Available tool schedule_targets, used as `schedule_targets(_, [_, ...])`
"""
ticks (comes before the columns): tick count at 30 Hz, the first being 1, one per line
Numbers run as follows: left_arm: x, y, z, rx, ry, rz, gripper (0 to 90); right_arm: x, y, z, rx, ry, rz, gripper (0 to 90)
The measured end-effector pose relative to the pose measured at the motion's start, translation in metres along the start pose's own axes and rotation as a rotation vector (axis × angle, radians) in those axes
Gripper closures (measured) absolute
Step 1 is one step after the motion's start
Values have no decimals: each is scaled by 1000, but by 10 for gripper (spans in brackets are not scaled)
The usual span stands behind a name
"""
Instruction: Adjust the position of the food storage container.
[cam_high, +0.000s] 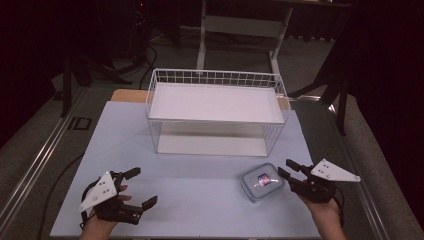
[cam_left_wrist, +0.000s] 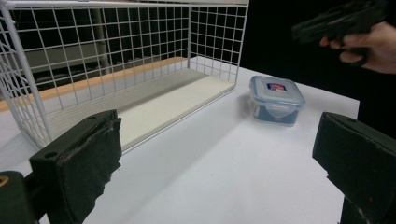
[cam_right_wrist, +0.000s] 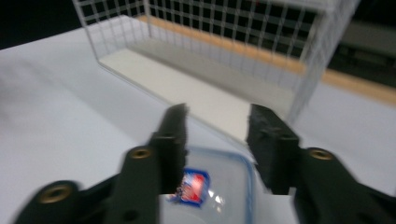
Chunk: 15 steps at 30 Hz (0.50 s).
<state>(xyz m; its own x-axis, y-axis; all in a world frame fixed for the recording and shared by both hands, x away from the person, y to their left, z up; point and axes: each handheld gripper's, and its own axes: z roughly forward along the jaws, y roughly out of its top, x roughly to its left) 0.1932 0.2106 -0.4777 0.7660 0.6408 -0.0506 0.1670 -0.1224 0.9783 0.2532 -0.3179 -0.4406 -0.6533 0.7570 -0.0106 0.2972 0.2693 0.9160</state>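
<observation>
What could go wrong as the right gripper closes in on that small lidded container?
The right gripper is open, its jaws over the container, but its view is blurred, so alignment is uncertain. The smooth plastic lid could slip from the pads. The container sits loose on the table, so an off-centre squeeze may push it away.
</observation>
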Motion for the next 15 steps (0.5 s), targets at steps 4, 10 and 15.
schedule_targets(4, [1, 0, 1, 0, 1, -2, 22, -16, -13, 10, 65, -44, 0, 744])
schedule_targets(10, [0, -1, 1, 4, -6, -2, 22, -32, -35, 22, 158, -90, 4, 900])
schedule_targets(15, [0, -1, 1, 4, -8, -1, 22, -41, -54, 29, 233, -103, 26, 900])
